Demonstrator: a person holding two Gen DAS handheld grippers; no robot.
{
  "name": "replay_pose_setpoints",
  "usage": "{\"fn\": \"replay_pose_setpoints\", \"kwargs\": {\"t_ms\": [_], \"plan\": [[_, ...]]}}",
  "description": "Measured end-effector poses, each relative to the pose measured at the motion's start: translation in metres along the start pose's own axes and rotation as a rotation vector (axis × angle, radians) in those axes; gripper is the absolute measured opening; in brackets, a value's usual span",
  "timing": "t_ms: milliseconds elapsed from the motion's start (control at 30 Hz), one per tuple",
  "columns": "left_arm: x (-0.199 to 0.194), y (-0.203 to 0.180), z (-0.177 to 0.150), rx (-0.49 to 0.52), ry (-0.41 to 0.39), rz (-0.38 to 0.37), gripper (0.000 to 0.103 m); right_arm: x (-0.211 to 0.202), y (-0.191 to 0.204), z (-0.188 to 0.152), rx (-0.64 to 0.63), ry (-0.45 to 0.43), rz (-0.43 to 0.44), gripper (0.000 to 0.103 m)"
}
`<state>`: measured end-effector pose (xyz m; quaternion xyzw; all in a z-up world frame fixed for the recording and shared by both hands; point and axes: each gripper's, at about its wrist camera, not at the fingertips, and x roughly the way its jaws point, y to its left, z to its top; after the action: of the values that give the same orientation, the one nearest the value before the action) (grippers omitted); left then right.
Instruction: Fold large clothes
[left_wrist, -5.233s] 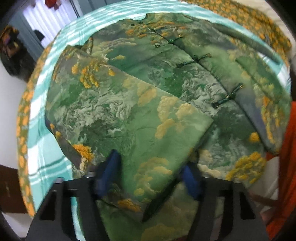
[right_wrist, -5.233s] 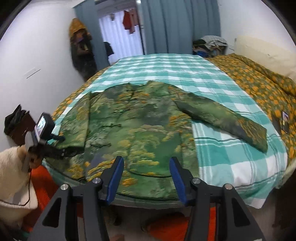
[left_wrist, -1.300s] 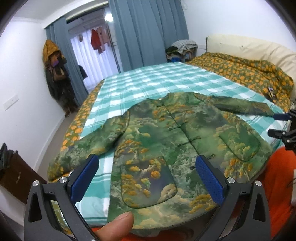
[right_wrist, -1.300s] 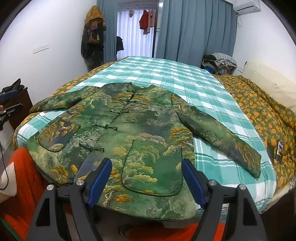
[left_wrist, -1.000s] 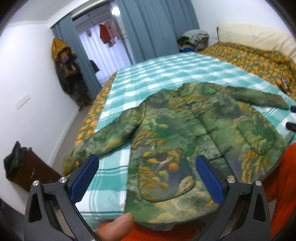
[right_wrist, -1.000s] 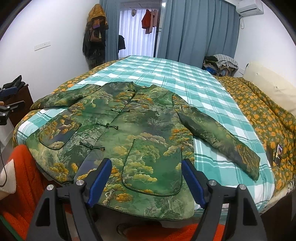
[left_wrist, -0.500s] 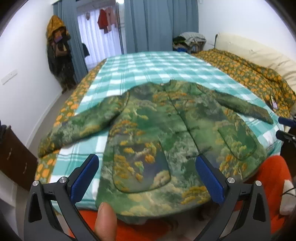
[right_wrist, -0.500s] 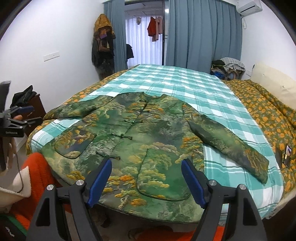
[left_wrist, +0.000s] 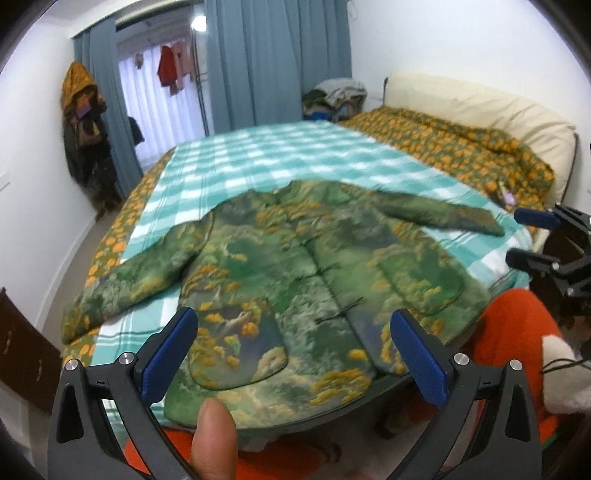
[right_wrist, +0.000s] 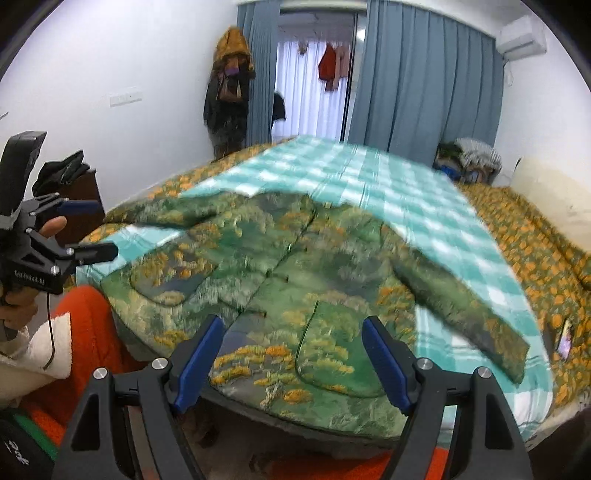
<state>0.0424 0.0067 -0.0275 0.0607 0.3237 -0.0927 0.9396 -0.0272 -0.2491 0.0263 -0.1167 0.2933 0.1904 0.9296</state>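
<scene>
A large green jacket (left_wrist: 295, 273) with orange tree print lies flat and face up on the bed, both sleeves spread out; its hem hangs at the near bed edge. The same jacket (right_wrist: 280, 280) fills the middle of the right wrist view. My left gripper (left_wrist: 293, 332) is held above the hem, open, with nothing between its blue pads. Over the hem's right pocket my right gripper (right_wrist: 291, 341) is open and empty too. Each gripper also shows from the side in the other's view: the right gripper (left_wrist: 532, 236) and the left gripper (right_wrist: 88, 229).
The bed (left_wrist: 280, 147) has a teal checked cover and an orange flowered quilt (left_wrist: 461, 147) at the right. A dark cabinet (left_wrist: 22, 354) stands at the left. Orange sleeves (right_wrist: 85, 325) and a fingertip (left_wrist: 214, 439) are in the foreground. Curtains and hanging clothes are behind.
Over five seconds the jacket's folded left sleeve was laid out flat again. In the last second both grippers pulled back and rose a little, and the views tilted up; both stayed open.
</scene>
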Motion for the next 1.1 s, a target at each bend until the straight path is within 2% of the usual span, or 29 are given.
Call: {"fn": "replay_pose_setpoints", "kwargs": {"t_ms": [67,133,267,367,433,533,600,733,967,1100], "plan": [[-0.006,0.002,0.000,-0.025,-0.009,-0.014,0.103,-0.016,-0.001,0.006,0.013,-0.059,-0.026,0.079],[-0.009,0.004,-0.002,-0.051,-0.022,0.008,0.103,-0.025,-0.001,0.011,0.022,-0.086,-0.048,0.079],[-0.010,0.007,-0.010,-0.068,-0.011,0.047,0.103,-0.030,-0.001,0.014,0.034,-0.094,-0.076,0.079],[-0.010,0.009,-0.014,-0.064,0.023,0.068,0.103,-0.024,-0.003,0.015,0.050,-0.089,-0.059,0.080],[-0.015,0.010,-0.017,-0.069,0.010,0.065,0.103,-0.021,-0.002,0.015,0.050,-0.090,-0.054,0.080],[-0.022,0.012,-0.017,-0.107,-0.005,0.003,0.103,-0.017,-0.001,0.016,0.040,-0.105,-0.037,0.080],[-0.023,0.012,-0.015,-0.131,-0.012,0.011,0.103,-0.016,-0.002,0.012,0.041,-0.119,-0.025,0.087],[-0.032,0.009,-0.003,-0.167,-0.046,0.036,0.103,-0.009,-0.011,0.001,0.102,-0.117,0.001,0.087],[-0.025,0.003,0.017,-0.123,-0.085,0.066,0.103,0.001,-0.026,-0.012,0.140,-0.088,-0.020,0.088],[-0.013,0.002,0.026,-0.091,-0.090,0.052,0.103,0.005,-0.033,-0.012,0.161,-0.076,-0.039,0.088]]}}
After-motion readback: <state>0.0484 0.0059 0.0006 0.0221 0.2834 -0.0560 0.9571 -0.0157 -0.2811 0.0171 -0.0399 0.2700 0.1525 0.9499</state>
